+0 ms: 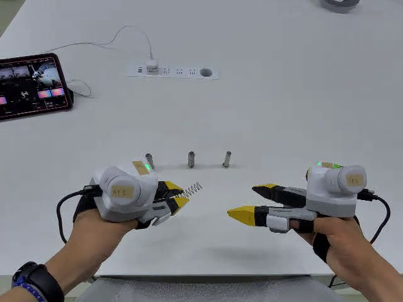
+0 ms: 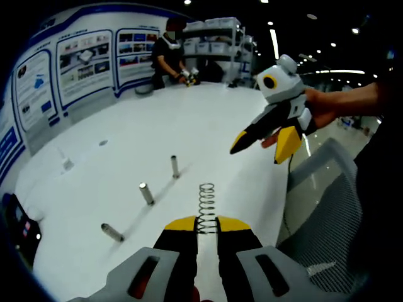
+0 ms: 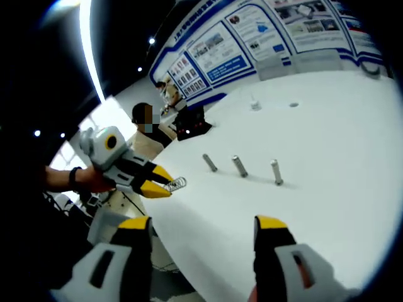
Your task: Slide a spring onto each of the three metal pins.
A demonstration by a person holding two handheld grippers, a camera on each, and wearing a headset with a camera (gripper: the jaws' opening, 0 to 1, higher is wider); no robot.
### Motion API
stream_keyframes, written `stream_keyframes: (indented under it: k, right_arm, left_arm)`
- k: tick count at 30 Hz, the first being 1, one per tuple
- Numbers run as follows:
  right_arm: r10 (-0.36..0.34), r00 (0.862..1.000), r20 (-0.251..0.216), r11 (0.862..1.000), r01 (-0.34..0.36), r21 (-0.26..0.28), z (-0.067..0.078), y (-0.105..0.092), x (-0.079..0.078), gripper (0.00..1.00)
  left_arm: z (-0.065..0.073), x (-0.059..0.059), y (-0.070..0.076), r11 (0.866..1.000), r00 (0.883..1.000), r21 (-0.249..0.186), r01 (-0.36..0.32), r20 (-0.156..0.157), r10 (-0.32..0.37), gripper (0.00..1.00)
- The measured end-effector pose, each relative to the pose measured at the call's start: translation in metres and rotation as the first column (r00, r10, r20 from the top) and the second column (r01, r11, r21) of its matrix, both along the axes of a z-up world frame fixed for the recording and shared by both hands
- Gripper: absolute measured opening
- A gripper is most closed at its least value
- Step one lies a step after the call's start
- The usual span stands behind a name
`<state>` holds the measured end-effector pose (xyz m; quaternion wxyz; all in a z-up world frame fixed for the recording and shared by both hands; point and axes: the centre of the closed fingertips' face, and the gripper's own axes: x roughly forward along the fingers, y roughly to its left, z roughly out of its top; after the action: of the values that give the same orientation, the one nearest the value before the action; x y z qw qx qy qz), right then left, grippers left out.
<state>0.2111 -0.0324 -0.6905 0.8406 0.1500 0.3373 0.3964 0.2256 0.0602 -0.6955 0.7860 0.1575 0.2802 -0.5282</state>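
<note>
The left tool [image 2: 206, 221] pinches a spring [image 2: 206, 202] short of the pins [image 2: 146, 193]; the right tool [image 3: 201, 228] gapes empty.

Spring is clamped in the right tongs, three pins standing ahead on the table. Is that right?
No: the spring is clamped in the left tongs, as the left gripper view shows; the right tongs are open and empty. The three pins do stand ahead on the table.

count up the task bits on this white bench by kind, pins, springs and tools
short grey metal pins: 3
small coiled silver wire spring, gripped by the left tool: 1
left tool and right tool, both yellow-tipped: 2
total: 6
</note>
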Motion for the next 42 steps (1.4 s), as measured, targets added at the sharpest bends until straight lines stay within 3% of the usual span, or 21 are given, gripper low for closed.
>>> stream_keyframes:
  k: [6,10,26,32,42]
  right_arm:
    - [0.020,1.000,0.003,0.999,-0.020,0.036,0.005,0.010,-0.001,0.63]
    - [0.038,0.999,0.001,0.997,-0.038,0.067,0.007,0.018,-0.002,0.56]
    - [0.084,0.995,-0.052,0.984,-0.075,0.163,0.011,0.039,-0.015,0.45]
    - [0.079,0.994,-0.081,0.974,-0.059,0.219,0.014,0.041,-0.016,0.33]
    - [0.099,0.991,-0.089,0.964,-0.074,0.255,0.019,0.044,-0.020,0.22]
  left_arm:
    - [0.005,-0.010,0.000,1.000,1.000,-0.001,0.019,0.005,-0.019,0.10]
    - [0.004,-0.015,-0.003,1.000,1.000,-0.003,0.028,0.002,-0.028,0.10]
    - [0.009,-0.037,-0.031,0.994,0.995,-0.031,0.100,0.007,-0.100,0.10]
    - [0.010,-0.042,-0.036,0.992,0.992,-0.031,0.124,0.005,-0.124,0.10]
    - [0.011,-0.044,-0.040,0.989,0.989,-0.035,0.146,0.010,-0.145,0.10]
